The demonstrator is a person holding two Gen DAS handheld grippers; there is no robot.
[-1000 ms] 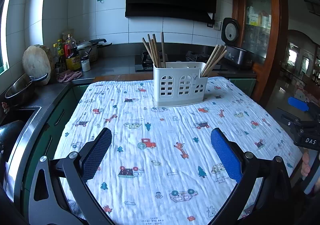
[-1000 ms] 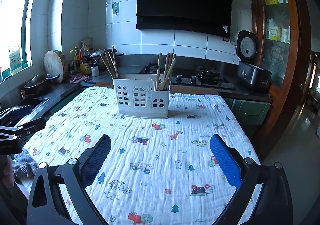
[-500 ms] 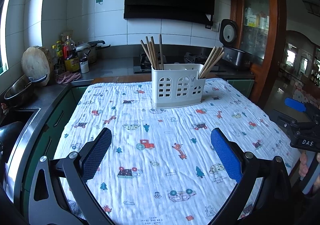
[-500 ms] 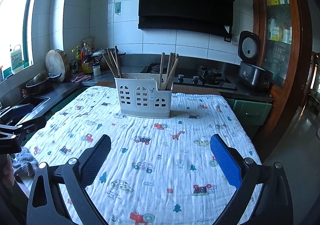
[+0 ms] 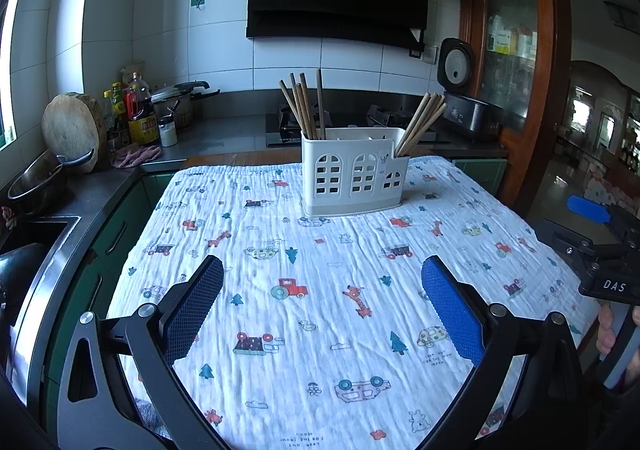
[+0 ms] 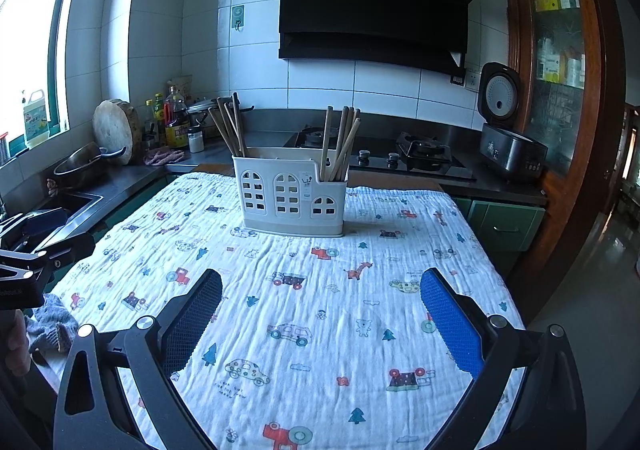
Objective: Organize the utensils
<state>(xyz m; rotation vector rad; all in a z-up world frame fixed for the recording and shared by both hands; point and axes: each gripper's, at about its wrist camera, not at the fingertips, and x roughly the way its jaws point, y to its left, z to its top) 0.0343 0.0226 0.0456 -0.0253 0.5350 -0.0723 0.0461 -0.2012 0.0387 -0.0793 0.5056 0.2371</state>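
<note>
Here's the white utensil holder (image 5: 354, 173), sitting upright just above the middle of my left view, on the far part of the printed cloth (image 5: 320, 290). Little arched window cut-outs run along its front wall. One bunch of wooden chopsticks (image 5: 304, 107) stands in its left end, leaning slightly left, and a second bunch (image 5: 422, 121) fans out to the right from the lower right-hand compartment.

Over to my right view: same holder (image 6: 290, 195), centre frame, a touch left of middle, with the left bunch (image 6: 230, 125) and the right bunch (image 6: 340, 141) both sticking up out of it.

My left tongs (image 5: 322, 294) fill the bottom of the frame, blue pads spread wide, nothing between them but cloth, well short of the holder. My right tongs (image 6: 320, 298) sit the same way, wide apart and empty over the cartoon cars and trees.

At the right edge of the left view I can see my other tool's black body marked DAS, with fingers (image 5: 606, 330) wrapped round its handle.

Behind the table, a black range hood (image 6: 376, 5) hangs top centre, a gas hob (image 6: 400, 157) beneath it, a rice cooker (image 6: 508, 129) with its lid up on the right. Bottles (image 6: 176, 121) and a round wooden board (image 6: 114, 129) cluster at mid left near the sink.
</note>
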